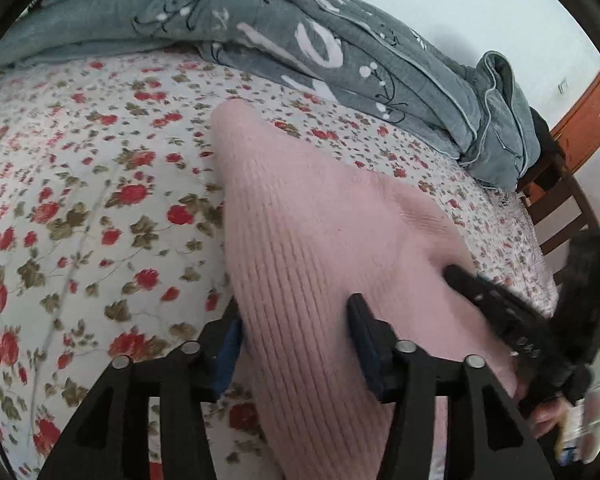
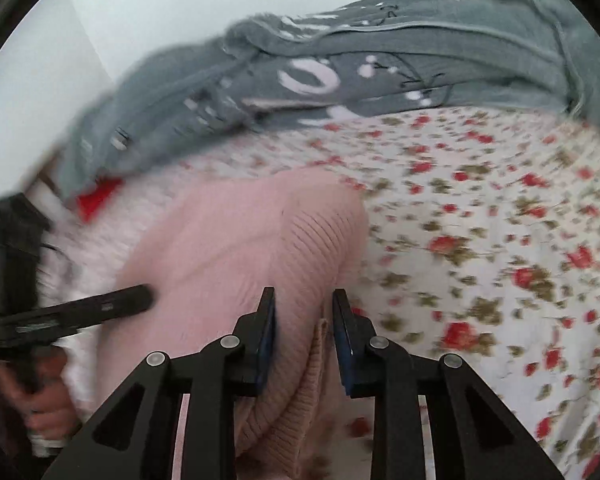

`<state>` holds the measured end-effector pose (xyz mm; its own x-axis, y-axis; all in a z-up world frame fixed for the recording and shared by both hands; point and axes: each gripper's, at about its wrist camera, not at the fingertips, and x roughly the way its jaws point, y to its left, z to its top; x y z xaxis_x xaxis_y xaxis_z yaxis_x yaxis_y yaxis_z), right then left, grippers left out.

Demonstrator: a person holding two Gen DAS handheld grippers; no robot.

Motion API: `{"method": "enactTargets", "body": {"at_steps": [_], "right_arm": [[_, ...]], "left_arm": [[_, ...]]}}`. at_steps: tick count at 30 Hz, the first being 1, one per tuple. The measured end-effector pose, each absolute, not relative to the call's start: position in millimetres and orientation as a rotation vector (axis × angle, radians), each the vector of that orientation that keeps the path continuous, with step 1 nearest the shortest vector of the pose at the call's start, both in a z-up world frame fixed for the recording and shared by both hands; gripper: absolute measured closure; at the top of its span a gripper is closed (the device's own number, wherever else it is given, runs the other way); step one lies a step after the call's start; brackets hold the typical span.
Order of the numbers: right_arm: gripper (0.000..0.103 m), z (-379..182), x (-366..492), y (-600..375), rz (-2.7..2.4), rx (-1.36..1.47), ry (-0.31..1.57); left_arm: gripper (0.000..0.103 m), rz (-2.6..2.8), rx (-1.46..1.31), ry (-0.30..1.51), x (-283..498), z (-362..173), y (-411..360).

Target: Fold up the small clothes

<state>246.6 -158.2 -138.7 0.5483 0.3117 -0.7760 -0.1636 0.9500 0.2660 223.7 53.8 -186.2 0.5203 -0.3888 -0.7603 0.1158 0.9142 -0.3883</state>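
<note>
A pink ribbed knit garment [image 1: 300, 208] lies stretched over the floral bed sheet [image 1: 100, 180]. Its near end runs up between the fingers of my left gripper [image 1: 296, 332], which is shut on the thick cloth. In the right wrist view the same garment [image 2: 228, 240] bunches between the blue pads of my right gripper [image 2: 304, 304], which is also shut on it, with a folded edge hanging below. One finger of the right gripper [image 1: 484, 296] rests on the garment to the right of the left one. A finger of the left gripper [image 2: 112, 306] shows at the left.
A crumpled grey quilt [image 1: 300, 40] with white print lies along the far side of the bed. A dark wooden chair [image 1: 560, 216] stands past the bed's right edge. A white fuzzy cloth [image 2: 140, 208] and something red [image 2: 100, 196] lie beyond the garment. A hand [image 2: 44, 400] grips the left tool.
</note>
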Motion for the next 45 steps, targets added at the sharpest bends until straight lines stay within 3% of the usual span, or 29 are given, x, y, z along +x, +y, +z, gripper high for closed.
{"method": "enactTargets", "body": {"at_steps": [11,13,14,16,17,40,43,45], "right_arm": [[0.066,-61,164,-134,0.334,-0.04,0.646],[0.066,-71,152,-126,0.361,-0.066,0.622],[0.067,-80,150,-123,0.359,-0.079,0.629],[0.085,-108,154,-118,0.332,-0.11,0.693],[0.086,-126,158,-117,0.299,-0.134,0.732],[0.085,-145,158,-139,0.344,0.035,0.774],[0.078,-141,160,-144,0.372,0.072,0.797],[0.059,-136,164,-151,0.401,0.11,0.826]], "left_arm": [[0.051,-0.31,-0.219,0.683,161,-143,41],[0.059,-0.285,-0.137,0.695,157,-156,24],[0.061,-0.265,-0.101,0.717,156,-166,17],[0.063,-0.238,-0.087,0.703,149,-178,13],[0.063,-0.242,-0.096,0.694,145,-179,13],[0.061,-0.181,-0.064,0.685,138,-187,2],[0.058,-0.208,-0.077,0.685,136,-181,8],[0.052,-0.252,-0.11,0.692,136,-172,18]]}}
